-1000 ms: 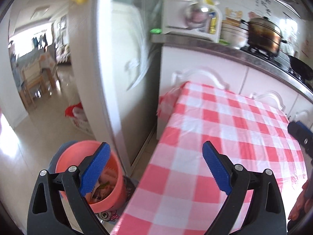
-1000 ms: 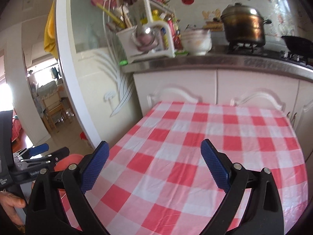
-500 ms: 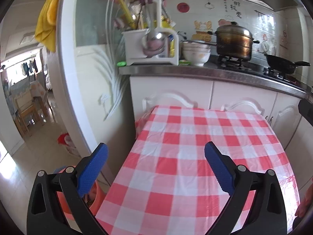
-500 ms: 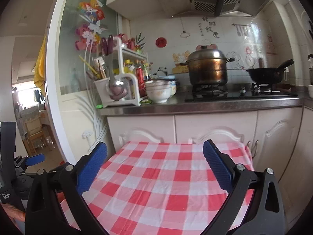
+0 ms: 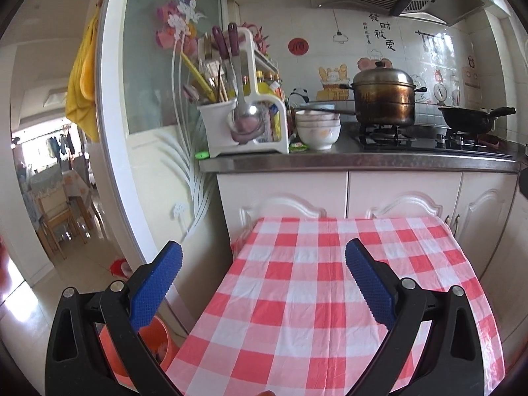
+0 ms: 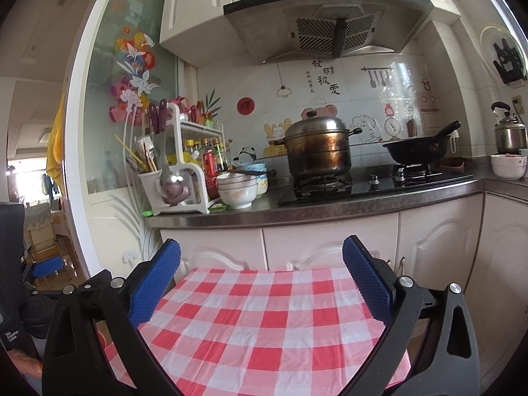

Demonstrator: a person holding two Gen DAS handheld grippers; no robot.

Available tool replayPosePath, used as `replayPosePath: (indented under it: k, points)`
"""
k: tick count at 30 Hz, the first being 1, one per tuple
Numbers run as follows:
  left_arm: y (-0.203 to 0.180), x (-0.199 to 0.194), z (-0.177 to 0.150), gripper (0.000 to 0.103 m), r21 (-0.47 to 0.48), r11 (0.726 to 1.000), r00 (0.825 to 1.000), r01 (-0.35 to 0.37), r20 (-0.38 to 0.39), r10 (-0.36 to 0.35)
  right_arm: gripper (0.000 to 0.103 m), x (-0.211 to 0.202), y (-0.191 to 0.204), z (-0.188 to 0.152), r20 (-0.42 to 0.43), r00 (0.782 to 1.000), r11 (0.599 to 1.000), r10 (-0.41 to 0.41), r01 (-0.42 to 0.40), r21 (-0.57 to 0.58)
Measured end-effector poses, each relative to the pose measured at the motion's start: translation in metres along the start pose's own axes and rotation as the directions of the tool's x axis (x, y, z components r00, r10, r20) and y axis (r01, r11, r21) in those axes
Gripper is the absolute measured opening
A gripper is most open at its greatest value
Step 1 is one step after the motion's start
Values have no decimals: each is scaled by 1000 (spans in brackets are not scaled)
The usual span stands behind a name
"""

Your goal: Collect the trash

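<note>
My left gripper (image 5: pixel 262 257) is open and empty, held above the near left part of a table with a red and white checked cloth (image 5: pixel 316 290). An orange trash bucket (image 5: pixel 155 340) stands on the floor at the table's left, partly hidden behind my left finger. My right gripper (image 6: pixel 260 255) is open and empty, raised above the same checked cloth (image 6: pixel 264 323) and facing the kitchen counter. The left gripper also shows at the left edge of the right wrist view (image 6: pixel 46 269). No loose trash shows on the cloth.
A steel counter (image 6: pixel 330 211) with white cabinets stands just behind the table. It carries a utensil rack (image 5: pixel 244 118), stacked bowls (image 5: pixel 318 128), a lidded pot (image 6: pixel 318 148) and a black wok (image 6: pixel 419 150). A glass door frame (image 5: pixel 112 132) stands left; a dining room lies beyond.
Both grippers have tilted upward, away from the table and bucket, so the counter and range hood now fill the views. The left one also swung right. Both stayed open.
</note>
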State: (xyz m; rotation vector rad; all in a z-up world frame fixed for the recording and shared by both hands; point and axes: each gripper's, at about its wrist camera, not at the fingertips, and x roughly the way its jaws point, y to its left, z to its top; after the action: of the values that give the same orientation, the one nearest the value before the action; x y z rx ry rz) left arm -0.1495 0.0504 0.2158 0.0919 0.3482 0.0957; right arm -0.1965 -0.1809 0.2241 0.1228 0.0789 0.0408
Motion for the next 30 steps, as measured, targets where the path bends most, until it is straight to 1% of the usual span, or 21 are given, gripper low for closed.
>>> replayPosePath:
  k: [11,16,25,30]
  points:
    - [-26,-10,10,98,28,999,999,28,39,-29,99,-19,-26,10,61,995,997,-74,73,18]
    - [-35,-11,11,98,44,998,998,33,46,-35,99,-24,-35,10,75,993,996,-90,88,29]
    - [-46,-9,10,98,56,997,997,62,44,-65,99,-25,-36,10,94,988,992,-124,124,5]
    - [-50,-8,9,98,63,995,996,75,42,-77,99,-23,-38,9,98,987,992,-129,129,2]
